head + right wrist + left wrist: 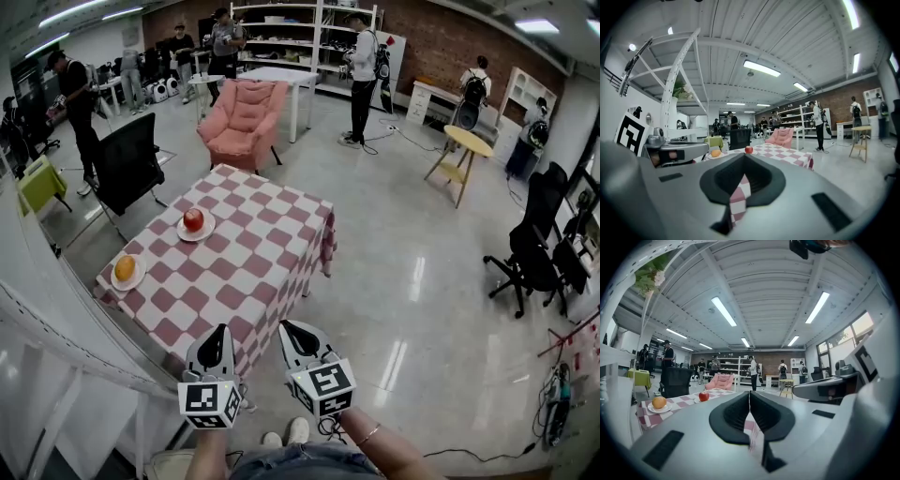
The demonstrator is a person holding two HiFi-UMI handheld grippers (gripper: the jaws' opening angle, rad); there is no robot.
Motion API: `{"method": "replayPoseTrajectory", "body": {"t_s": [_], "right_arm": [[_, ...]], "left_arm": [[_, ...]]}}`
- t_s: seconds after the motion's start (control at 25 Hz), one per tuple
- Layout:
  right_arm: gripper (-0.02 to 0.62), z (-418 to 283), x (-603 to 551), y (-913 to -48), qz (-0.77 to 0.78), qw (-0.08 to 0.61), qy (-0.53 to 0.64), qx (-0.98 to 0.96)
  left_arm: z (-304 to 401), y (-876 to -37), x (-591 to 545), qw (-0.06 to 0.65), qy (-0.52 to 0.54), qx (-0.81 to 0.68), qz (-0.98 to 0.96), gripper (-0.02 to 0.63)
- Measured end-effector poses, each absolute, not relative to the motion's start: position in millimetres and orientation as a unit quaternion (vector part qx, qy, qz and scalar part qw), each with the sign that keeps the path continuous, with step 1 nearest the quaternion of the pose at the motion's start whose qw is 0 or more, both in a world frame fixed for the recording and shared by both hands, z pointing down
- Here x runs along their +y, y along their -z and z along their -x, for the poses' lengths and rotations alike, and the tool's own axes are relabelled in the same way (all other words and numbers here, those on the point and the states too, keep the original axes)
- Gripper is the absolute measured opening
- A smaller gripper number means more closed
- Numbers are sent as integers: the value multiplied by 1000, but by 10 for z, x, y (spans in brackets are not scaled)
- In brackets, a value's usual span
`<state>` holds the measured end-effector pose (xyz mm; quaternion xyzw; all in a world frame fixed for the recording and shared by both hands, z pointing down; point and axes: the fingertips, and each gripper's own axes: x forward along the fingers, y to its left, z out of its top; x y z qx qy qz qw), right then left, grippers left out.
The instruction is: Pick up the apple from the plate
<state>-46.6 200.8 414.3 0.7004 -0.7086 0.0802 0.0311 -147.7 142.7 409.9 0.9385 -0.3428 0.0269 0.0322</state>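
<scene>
A red apple point(193, 219) rests on a small white plate point(182, 234) near the far left side of a table point(258, 272) covered in a red-and-white check cloth. It also shows in the left gripper view as the apple point(703, 396) and in the right gripper view as the apple point(748, 149), small and far off. My left gripper point(222, 328) and right gripper point(285, 325) hover side by side in front of the table's near corner, well short of the apple. The left gripper point(749, 393) is shut on nothing. The right gripper point(744, 156) has its tips together, also empty.
An orange point(125, 268) lies on a second white plate at the table's left corner. A black office chair point(127, 169) stands left of the table and a pink armchair point(242, 122) behind it. Several people stand around the room's far side. A yellow round table point(466, 142) is at the right.
</scene>
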Motion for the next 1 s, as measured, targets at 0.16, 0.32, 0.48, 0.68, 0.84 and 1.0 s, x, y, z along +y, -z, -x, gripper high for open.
{"method": "replayPoseTrajectory", "body": {"t_s": [0.16, 0.32, 0.48, 0.68, 0.84, 1.0], "right_arm": [[9, 266, 2040, -4158, -702, 28, -80, -707], [9, 139, 2076, -4227, -699, 28, -86, -709], [9, 20, 2069, -4258, -699, 26, -95, -708], [9, -171, 2022, -4302, -703, 22, -100, -704], [9, -319, 1907, -4344, -707, 23, -106, -699], [9, -464, 1765, -4364, -709, 25, -111, -696]], "left_arm": [[1347, -4111, 1398, 23, -29, -352, -935, 17], [1262, -4099, 1380, 19, -26, -361, -932, 17], [1196, -4080, 1347, 16, -32, -369, -929, 17], [1066, -4093, 1265, 11, -37, -373, -927, 17], [932, -4115, 1139, 12, -39, -371, -928, 17], [793, -4174, 953, 18, -45, -371, -927, 17]]}}
